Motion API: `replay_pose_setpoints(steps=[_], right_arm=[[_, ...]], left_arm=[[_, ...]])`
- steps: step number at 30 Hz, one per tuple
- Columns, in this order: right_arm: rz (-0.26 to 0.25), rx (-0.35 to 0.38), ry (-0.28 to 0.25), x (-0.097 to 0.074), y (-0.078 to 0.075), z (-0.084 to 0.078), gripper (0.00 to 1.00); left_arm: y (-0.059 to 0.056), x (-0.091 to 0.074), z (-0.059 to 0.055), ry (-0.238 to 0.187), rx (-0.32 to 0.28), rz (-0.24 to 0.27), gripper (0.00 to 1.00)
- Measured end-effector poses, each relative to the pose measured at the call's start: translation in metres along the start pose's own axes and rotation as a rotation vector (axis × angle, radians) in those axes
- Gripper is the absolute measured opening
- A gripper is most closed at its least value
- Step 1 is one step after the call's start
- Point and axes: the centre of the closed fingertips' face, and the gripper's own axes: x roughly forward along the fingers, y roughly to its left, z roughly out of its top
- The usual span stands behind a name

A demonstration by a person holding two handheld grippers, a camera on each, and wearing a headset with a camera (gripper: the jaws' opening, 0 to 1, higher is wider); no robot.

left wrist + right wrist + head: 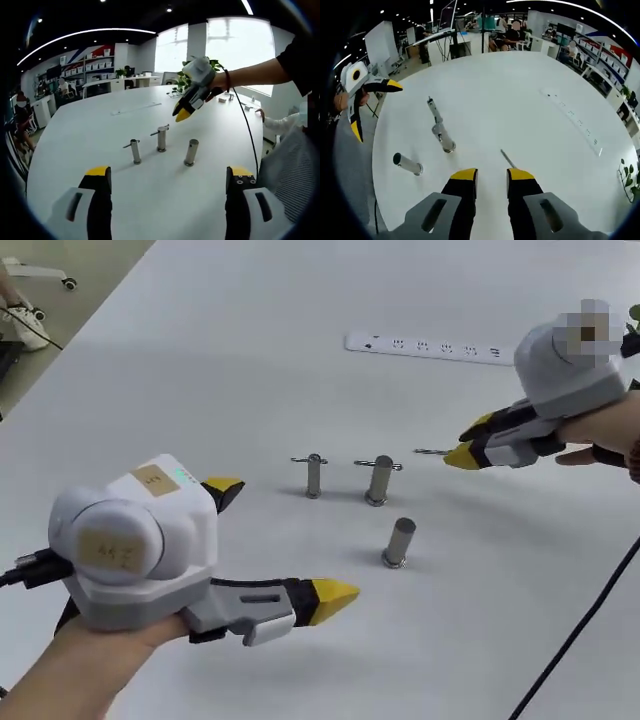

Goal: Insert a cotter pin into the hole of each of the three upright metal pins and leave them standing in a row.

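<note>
My right gripper (470, 439) — jaws slightly apart, empty — should close squarely across the loose cotter pin (432, 451). My left gripper (278, 540), wide open, can steady the bare metal pin (398, 542).

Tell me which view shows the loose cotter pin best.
The right gripper view: the cotter pin lies just ahead of the right gripper. The head view shows it as a thin sliver; in the left gripper view it is too small to tell.

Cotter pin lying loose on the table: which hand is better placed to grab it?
Right. The cotter pin lies just ahead of the right gripper; the left gripper sits beyond the metal pins.
</note>
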Motion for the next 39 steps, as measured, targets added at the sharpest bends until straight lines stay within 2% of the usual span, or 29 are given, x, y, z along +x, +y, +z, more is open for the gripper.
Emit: replay_pose_setpoints(steps=[3, 5, 7, 11, 15, 17, 19, 27, 32, 37, 39], right_arm=[[0.001, -0.029, 0.029, 0.008, -0.009, -0.002, 0.18], [0.006, -0.032, 0.05, 0.015, -0.021, -0.003, 0.17], [0.012, -0.037, 0.062, 0.024, -0.033, -0.005, 0.17], [0.032, -0.053, 0.098, 0.035, -0.044, -0.01, 0.17], [0.06, -0.095, 0.145, 0.038, -0.044, -0.012, 0.15], [0.067, -0.143, 0.172, 0.042, -0.045, -0.016, 0.14], [0.088, -0.166, 0.194, 0.044, -0.041, -0.018, 0.14], [0.114, -0.202, 0.241, 0.047, -0.037, -0.02, 0.09], [0.129, -0.192, 0.256, 0.048, -0.034, -0.02, 0.07], [0.132, -0.185, 0.269, 0.048, -0.034, -0.021, 0.06], [0.117, -0.182, 0.268, 0.048, -0.038, -0.022, 0.02]], left_arm=[[0.002, -0.001, 0.005, -0.025, -0.006, 0.011, 0.97], [0.002, -0.001, 0.007, -0.034, -0.012, 0.013, 0.98], [0.002, -0.001, 0.006, -0.031, -0.013, 0.014, 0.98], [0.002, -0.001, 0.004, -0.019, -0.014, 0.013, 0.99], [0.001, 0.0, 0.003, -0.014, -0.02, 0.008, 0.99], [0.002, 0.0, 0.003, -0.012, -0.022, 0.01, 0.99], [0.003, 0.0, 0.003, -0.017, -0.029, 0.012, 0.99], [0.003, 0.0, 0.002, -0.012, -0.03, 0.007, 0.98], [0.003, -0.001, 0.002, -0.016, -0.035, 0.007, 0.98], [0.003, -0.001, 0.002, -0.012, -0.033, 0.005, 0.97], [0.002, -0.001, 0.001, -0.008, -0.031, 0.003, 0.97]])
